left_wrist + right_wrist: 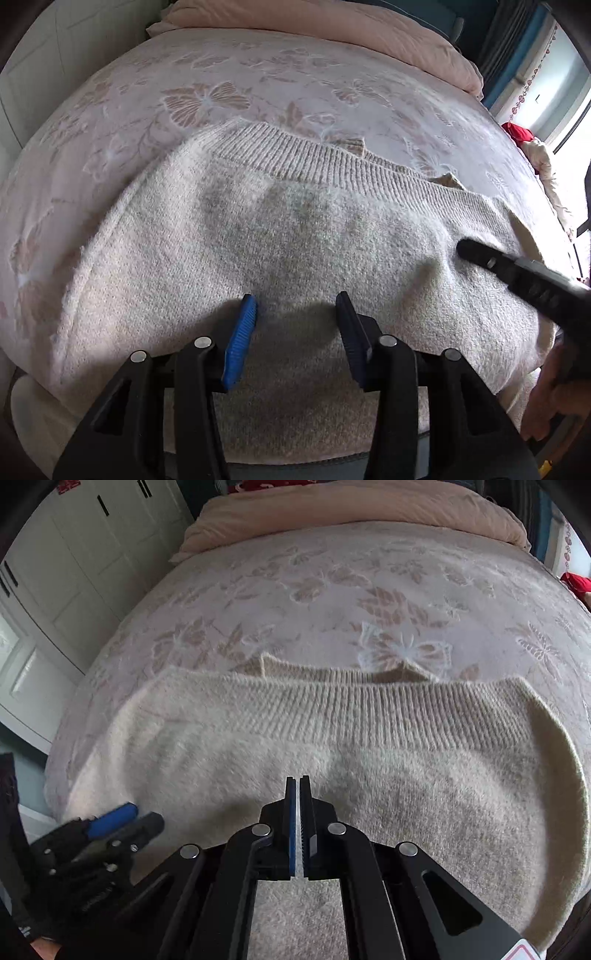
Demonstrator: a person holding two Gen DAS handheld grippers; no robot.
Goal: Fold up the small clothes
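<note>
A fuzzy cream knitted sweater (369,775) is lying flat across the lower half of both views, on a pale pink bedspread with a woven butterfly and flower pattern (332,590). Bare bedspread is stretching open above its ribbed band toward the peach quilt (351,513) at the top; white wardrobe doors (74,554) are closing the upper left. The sweater's long axis is running left to right, ribbed edge facing the top, with folded-under pieces peeking out beyond it. The left gripper (295,308) is hovering spread above the knit. The right gripper (298,786) is pressed together, holding nothing.
</note>
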